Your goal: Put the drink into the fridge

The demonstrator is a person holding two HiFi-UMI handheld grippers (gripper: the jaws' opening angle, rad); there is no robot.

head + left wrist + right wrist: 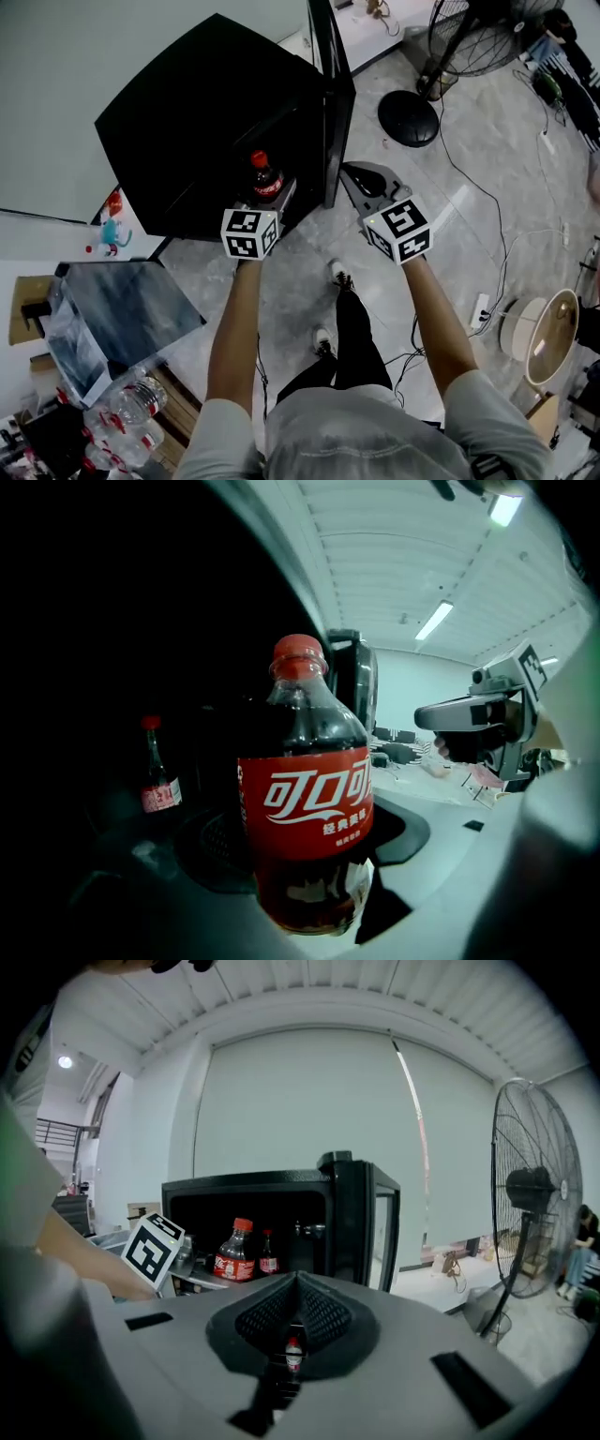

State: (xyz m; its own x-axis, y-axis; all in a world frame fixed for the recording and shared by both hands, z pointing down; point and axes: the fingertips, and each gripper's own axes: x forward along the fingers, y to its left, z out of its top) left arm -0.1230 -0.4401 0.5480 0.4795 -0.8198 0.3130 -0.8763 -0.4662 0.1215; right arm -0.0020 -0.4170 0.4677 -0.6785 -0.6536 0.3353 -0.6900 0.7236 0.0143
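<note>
The cola bottle (pixel 265 178) with its red cap and red label stands upright between the jaws of my left gripper (pixel 259 208), which is shut on its lower body. It is at the open front of the black fridge (pixel 206 122). In the left gripper view the cola bottle (pixel 309 799) fills the middle, and a smaller red-capped bottle (pixel 157 780) stands deeper in the dark interior. The fridge door (pixel 330 94) is swung open between the grippers. My right gripper (pixel 361 178) hovers right of the door, shut and holding nothing. The right gripper view shows the cola bottle (pixel 234 1252) in the fridge (pixel 253 1213).
A standing fan (pixel 469 37) with a round black base (pixel 409 118) is behind and right of the fridge; the fan (pixel 539 1194) is also in the right gripper view. Cables and a power strip (pixel 480 307) lie on the floor at right. Water bottles (pixel 131 403) sit lower left.
</note>
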